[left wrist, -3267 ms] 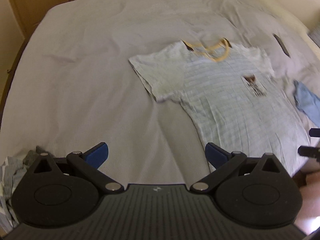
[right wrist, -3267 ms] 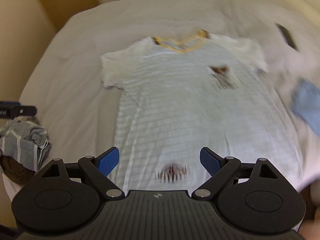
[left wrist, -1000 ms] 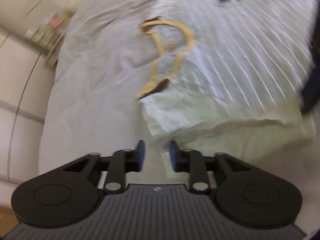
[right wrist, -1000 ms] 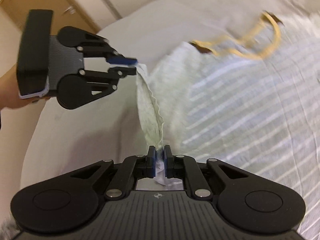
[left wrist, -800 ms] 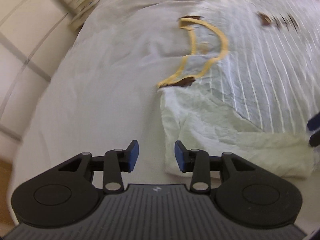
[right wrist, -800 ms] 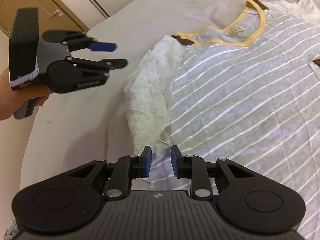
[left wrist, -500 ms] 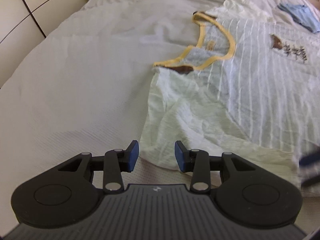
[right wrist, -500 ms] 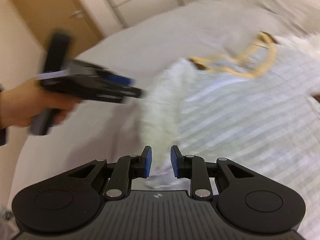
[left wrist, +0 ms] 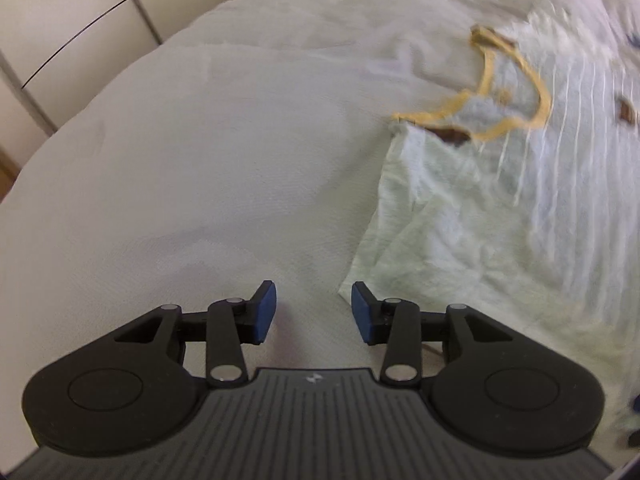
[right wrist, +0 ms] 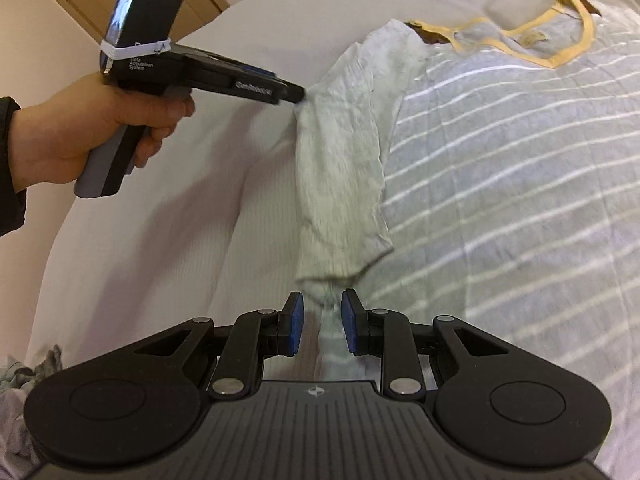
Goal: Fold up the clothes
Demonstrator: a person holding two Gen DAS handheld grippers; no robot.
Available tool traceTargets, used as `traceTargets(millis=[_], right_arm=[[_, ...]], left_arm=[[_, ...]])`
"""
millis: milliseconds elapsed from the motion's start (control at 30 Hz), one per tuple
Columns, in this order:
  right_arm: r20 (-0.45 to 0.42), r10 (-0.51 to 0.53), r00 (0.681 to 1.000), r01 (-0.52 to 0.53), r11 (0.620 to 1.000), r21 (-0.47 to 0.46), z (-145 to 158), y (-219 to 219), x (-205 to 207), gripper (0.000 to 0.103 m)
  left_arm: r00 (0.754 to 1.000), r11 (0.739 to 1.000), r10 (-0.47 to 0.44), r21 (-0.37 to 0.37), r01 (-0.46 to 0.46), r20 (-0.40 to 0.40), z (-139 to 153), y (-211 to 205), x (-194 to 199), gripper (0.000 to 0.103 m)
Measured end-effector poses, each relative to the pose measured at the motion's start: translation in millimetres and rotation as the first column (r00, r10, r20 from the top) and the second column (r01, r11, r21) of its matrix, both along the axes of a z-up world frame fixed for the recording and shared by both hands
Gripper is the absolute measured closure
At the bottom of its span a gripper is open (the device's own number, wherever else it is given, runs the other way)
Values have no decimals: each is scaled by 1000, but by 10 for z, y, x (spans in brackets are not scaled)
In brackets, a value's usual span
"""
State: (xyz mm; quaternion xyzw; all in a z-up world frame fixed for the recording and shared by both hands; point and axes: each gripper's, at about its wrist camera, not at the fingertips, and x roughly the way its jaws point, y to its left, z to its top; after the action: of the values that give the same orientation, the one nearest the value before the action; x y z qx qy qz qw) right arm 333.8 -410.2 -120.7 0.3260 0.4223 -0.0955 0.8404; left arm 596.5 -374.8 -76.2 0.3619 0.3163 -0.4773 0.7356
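Sleeve (right wrist: 340, 160) of the striped shirt (right wrist: 500, 184) now lies folded in on the shirt on the bed (left wrist: 180, 160). Both grippers have let go. The left gripper (left wrist: 313, 312) and the right gripper (right wrist: 321, 324) stand narrowly open, holding nothing. Beside the sleeve's outer edge the bed is bare, with room to move.

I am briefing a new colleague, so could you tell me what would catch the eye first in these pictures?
The striped T-shirt with its yellow collar spread on the white bed, its sleeve folded inward. At left, a hand points the left gripper at that sleeve's edge; the right gripper stands open at the sleeve's near end.
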Motion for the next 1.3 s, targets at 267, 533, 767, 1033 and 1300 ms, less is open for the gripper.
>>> traceTargets(millis=[267, 533, 767, 1033, 1300], right_arm=[[-4, -36, 999, 36, 999, 12, 314, -1, -466, 67], [-40, -21, 999, 21, 1000, -7, 420, -264, -1047, 65], [-54, 5, 999, -9, 997, -74, 663, -601, -1428, 60], [-49, -83, 995, 73, 979, -188, 1155, -873, -1872, 57], [-3, -231, 973, 221, 933, -283, 1723, -1497, -2399, 53]], left_arm=[[991, 1000, -21, -11, 20, -133, 111, 286, -940, 67], [994, 990, 88, 117, -79, -72, -60, 515, -1551, 69], [970, 972, 231, 52, -227, -79, 458, 711, -1826, 67], [973, 978, 195, -45, -202, -119, 783, 433, -2386, 62], [995, 994, 54, -93, -62, -81, 986, -485, -3212, 39]])
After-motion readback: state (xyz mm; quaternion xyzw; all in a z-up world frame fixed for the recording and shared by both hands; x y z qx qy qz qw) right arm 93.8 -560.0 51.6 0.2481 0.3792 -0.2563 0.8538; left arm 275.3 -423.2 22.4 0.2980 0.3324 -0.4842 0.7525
